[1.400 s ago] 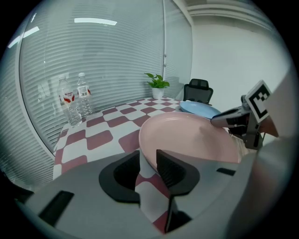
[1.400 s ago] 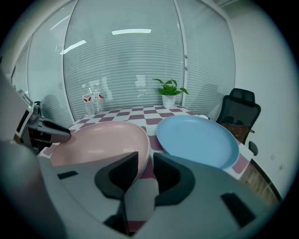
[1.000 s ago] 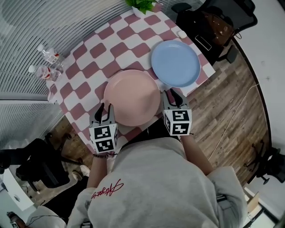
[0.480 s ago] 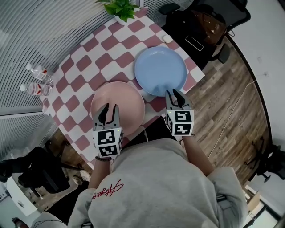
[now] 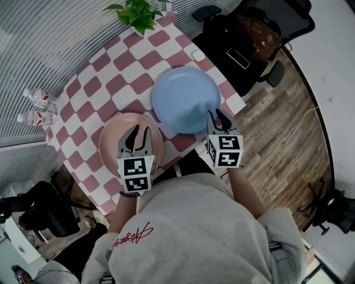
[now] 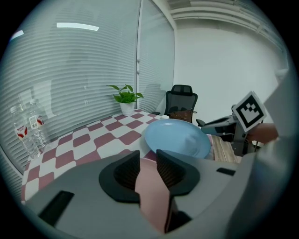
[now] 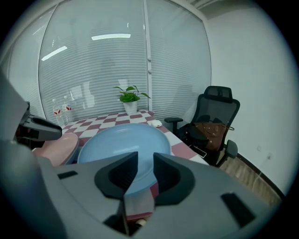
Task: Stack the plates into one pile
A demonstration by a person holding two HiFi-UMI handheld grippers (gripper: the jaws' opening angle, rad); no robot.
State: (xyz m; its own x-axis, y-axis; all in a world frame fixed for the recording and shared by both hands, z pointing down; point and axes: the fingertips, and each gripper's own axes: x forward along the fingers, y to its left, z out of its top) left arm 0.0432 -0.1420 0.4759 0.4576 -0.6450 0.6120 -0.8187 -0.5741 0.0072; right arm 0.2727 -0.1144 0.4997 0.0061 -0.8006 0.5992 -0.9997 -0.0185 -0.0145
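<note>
A pink plate (image 5: 113,145) lies near the front edge of the checkered table (image 5: 105,77). A larger blue plate (image 5: 183,97) lies just behind it to the right, and the two look close together or slightly overlapping. My left gripper (image 5: 138,133) hovers open over the pink plate's near right part; the pink plate (image 6: 150,191) fills the gap between its jaws. My right gripper (image 5: 217,116) is open at the blue plate's near right rim. In the right gripper view the blue plate (image 7: 121,140) lies ahead of the right gripper (image 7: 145,164), which holds nothing.
A potted plant (image 5: 136,14) stands at the table's far edge and two water bottles (image 5: 34,108) at its left edge. A small white object (image 5: 198,55) lies behind the blue plate. A black office chair with a brown bag (image 5: 252,33) stands beside the table on the right.
Both grippers have shifted right along the table's front. The left has gone from the pink plate's left rim to over the plate, the right to the blue plate's right rim. The plates stay put.
</note>
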